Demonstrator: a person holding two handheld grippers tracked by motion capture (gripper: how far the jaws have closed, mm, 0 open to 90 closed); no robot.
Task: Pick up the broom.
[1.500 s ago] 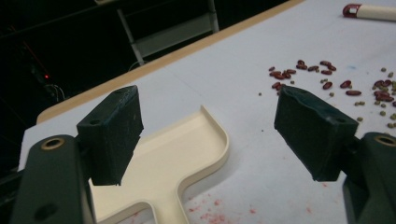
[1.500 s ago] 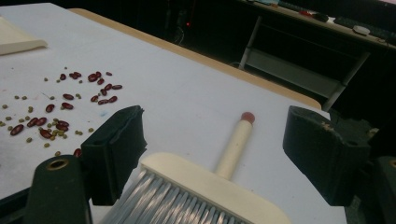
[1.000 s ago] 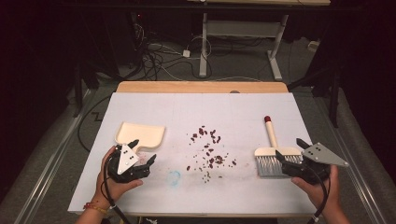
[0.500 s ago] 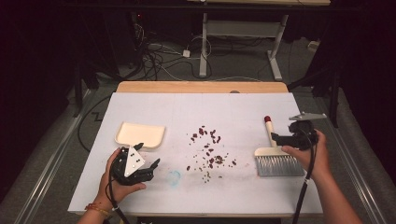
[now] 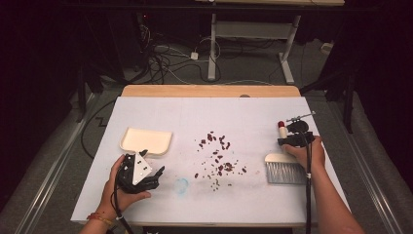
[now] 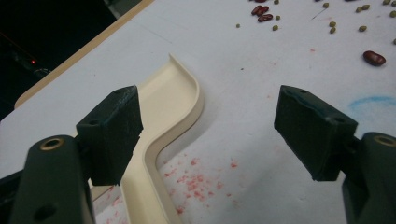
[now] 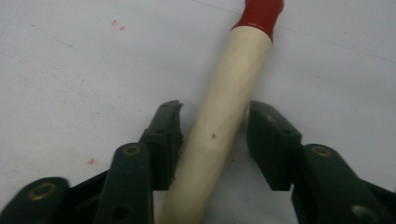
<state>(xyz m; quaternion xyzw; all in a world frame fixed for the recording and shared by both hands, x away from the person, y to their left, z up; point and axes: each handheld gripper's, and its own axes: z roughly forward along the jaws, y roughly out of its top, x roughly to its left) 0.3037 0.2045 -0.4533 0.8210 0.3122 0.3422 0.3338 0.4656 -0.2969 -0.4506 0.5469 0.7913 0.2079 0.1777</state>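
A cream dustpan (image 5: 146, 140) lies flat at the table's left. Red and small green beans (image 5: 219, 156) are scattered in the middle. A brush lies at the right, its grey bristles (image 5: 285, 171) toward the person and its wooden handle ending in a red tip (image 5: 281, 127). My left gripper (image 5: 155, 176) rests just in front of the dustpan, open; in the left gripper view (image 6: 208, 116) the dustpan's handle (image 6: 163, 121) runs under the left jaw. My right gripper (image 5: 288, 139) is down over the brush handle (image 7: 224, 116), open, one jaw on each side, a narrow gap on the right.
The white table top (image 5: 204, 117) has a wooden strip along its far edge (image 5: 209, 90). A faint blue mark (image 5: 181, 185) and red specks (image 6: 196, 179) stain the surface. Desk legs and cables stand on the floor beyond the table.
My right gripper has moved from the front right corner forward onto the brush handle and lowered around it. The left gripper has shifted slightly and stays open by the dustpan.
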